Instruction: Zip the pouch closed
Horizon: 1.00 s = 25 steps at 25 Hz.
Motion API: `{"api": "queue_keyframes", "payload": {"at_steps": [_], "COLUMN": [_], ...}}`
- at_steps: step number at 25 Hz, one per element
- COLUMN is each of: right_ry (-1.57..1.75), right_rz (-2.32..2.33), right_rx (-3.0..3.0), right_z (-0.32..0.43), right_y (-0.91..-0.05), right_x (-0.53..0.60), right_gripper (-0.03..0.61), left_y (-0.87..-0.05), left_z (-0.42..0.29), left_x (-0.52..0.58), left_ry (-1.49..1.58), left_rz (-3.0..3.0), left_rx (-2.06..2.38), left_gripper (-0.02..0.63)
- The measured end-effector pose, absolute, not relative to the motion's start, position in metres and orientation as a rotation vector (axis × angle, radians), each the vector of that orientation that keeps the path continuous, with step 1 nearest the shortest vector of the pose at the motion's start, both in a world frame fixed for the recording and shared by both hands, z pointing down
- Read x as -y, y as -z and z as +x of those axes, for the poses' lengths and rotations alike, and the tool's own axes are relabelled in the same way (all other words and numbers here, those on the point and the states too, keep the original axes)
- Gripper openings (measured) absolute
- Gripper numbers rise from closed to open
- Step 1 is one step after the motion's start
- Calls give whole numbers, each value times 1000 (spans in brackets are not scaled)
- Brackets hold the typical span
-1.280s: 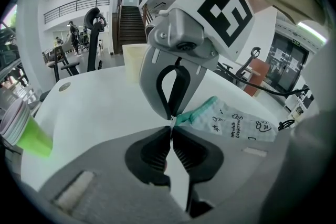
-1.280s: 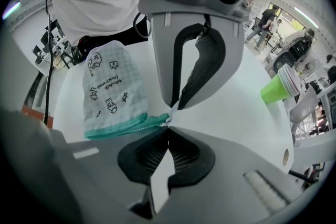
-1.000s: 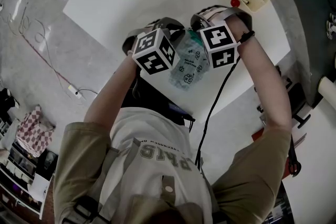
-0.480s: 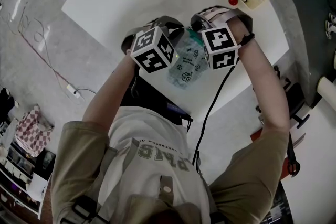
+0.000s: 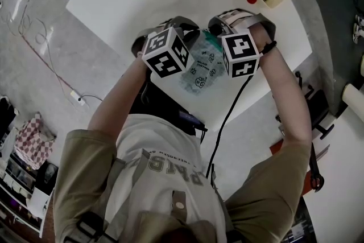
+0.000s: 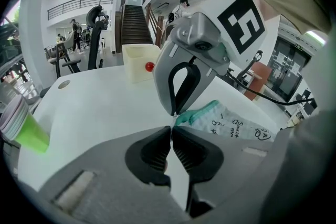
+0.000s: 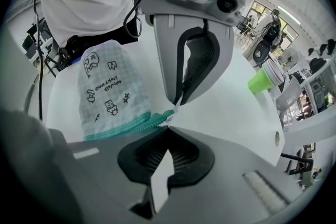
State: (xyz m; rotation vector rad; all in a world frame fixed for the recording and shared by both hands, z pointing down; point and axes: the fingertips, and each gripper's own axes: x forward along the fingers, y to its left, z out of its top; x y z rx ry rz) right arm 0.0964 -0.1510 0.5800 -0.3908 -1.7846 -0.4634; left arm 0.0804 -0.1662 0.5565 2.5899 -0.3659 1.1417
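Teal edge of the pouch (image 7: 110, 86) is pinched by the right gripper (image 7: 169, 124), the zip pull (image 7: 177, 104) by the left gripper (image 6: 171, 126). If tugged askew, the small pull may be lost.

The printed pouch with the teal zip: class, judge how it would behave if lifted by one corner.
Probably floppy: the pouch looks like thin cloth, curving away from its teal zip. Likely light, since it looks flat and nearly empty. Its woven surface should grip rather than slip.
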Motion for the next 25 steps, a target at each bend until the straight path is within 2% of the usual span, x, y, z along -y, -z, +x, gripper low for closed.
{"api": "queue_keyframes", "payload": {"at_steps": [25], "right_ry": [395], "right_rz": [-331], "right_rx": [1761], "right_z": [126], "right_y": [-586], "right_x": [125], "right_gripper": [-1], "left_y": [-563], "left_z": [75], "left_x": [153], "left_ry": [-1183], "left_rz": [2592], "left_rx": [356], "left_gripper": [23]}}
